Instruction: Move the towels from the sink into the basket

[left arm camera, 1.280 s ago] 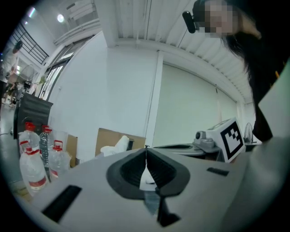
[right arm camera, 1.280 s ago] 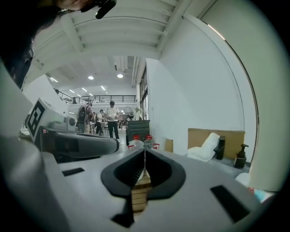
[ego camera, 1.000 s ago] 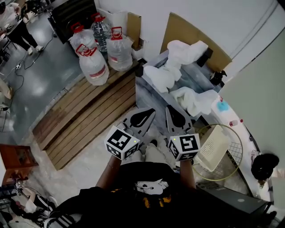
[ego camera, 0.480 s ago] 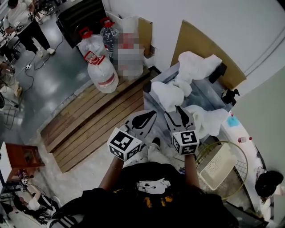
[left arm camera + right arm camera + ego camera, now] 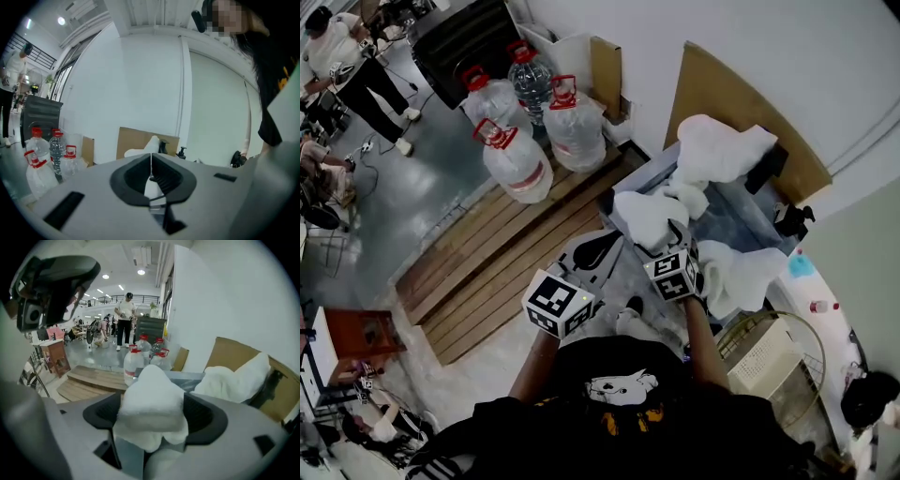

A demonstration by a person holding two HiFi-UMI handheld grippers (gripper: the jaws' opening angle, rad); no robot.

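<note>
Three white towels lie about the steel sink [image 5: 741, 214]: one heaped at the back [image 5: 724, 150], one on the near left corner [image 5: 643, 214], one over the right edge [image 5: 742, 267]. My right gripper [image 5: 671, 234] [image 5: 151, 404] has just been opening its jaws; they now stand wide, and the near towel [image 5: 150, 420] bulges up between them. My left gripper [image 5: 612, 238] [image 5: 151, 158] hangs shut and empty just left of the sink's corner. The white basket [image 5: 766, 358], inside a yellow-green hoop, stands low at the right.
Big water bottles [image 5: 539, 141] stand on a wooden pallet [image 5: 502, 248] left of the sink. Cardboard [image 5: 741, 98] leans on the wall behind it. A person [image 5: 347, 56] stands far left. A blue item [image 5: 798, 266] lies on the counter at the right.
Both grippers moved forward toward the sink. The right one dropped onto the near towel and its jaws went from shut to wide open. The left stayed shut.
</note>
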